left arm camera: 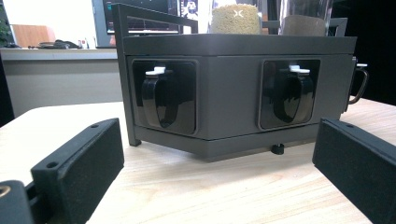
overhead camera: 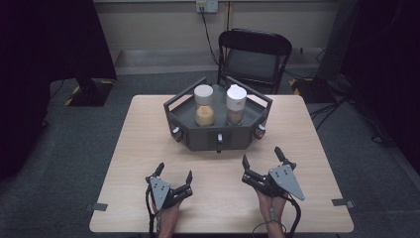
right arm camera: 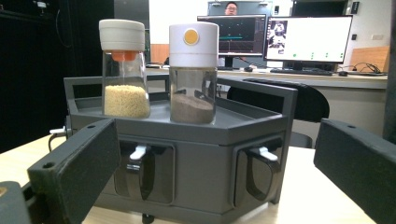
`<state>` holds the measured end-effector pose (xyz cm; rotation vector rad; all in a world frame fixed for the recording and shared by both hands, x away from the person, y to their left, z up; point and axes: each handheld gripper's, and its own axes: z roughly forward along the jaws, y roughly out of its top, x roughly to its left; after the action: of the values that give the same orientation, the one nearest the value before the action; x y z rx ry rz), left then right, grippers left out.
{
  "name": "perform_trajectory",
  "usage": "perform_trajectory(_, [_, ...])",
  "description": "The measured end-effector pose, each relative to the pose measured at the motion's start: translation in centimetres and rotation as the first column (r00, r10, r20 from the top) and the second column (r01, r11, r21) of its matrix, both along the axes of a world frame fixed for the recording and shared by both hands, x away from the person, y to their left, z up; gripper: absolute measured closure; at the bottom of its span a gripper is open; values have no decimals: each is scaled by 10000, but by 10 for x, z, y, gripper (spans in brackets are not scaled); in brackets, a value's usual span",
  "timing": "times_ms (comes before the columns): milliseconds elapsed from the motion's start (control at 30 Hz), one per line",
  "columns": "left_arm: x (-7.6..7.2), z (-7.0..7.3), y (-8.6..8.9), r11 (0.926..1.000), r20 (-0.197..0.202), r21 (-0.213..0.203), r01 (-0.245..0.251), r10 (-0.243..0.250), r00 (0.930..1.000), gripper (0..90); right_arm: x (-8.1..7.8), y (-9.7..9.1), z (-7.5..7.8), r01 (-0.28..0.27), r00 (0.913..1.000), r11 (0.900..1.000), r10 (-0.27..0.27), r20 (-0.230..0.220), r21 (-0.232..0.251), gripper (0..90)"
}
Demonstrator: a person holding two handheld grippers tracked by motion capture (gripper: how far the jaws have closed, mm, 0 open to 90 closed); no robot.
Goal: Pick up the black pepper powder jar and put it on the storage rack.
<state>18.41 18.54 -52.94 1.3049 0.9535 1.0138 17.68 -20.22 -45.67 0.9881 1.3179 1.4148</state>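
Observation:
A dark grey hexagonal rack [overhead camera: 198, 135] stands on the far half of the wooden table [overhead camera: 143, 148], with black hanging measuring cups [left arm camera: 161, 98] [right arm camera: 140, 170] recessed in its side faces. On its top stand two clear jars: one with yellow grains [overhead camera: 204, 105] [right arm camera: 125, 70] and one with brown powder [overhead camera: 236, 104] [right arm camera: 193, 70], both white-lidded. My left gripper [overhead camera: 173, 174] [left arm camera: 212, 172] rests open near the front edge, jaws wide and holding nothing. To its right, my right gripper [overhead camera: 261, 158] [right arm camera: 215, 182] is open too, pointing at the rack.
A black folding chair [overhead camera: 254, 55] stands behind the table. Dark stands and cables [overhead camera: 341, 106] lie on the grey floor at both sides. In the right gripper view, monitors [right arm camera: 308, 38] and a person sit behind a desk in the background.

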Motion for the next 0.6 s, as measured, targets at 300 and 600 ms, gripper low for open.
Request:
perform_trajectory(300, [0,0,0,10000,1,3,-1,1,10000,13,-11,-1,-16,153,9999,9999,-153,-14,-75,0])
perform_trajectory(600, [0,0,0,10000,4,4,3,-3,10000,14,-18,-3,-29,319,9994,9995,-320,-95,-57,0])
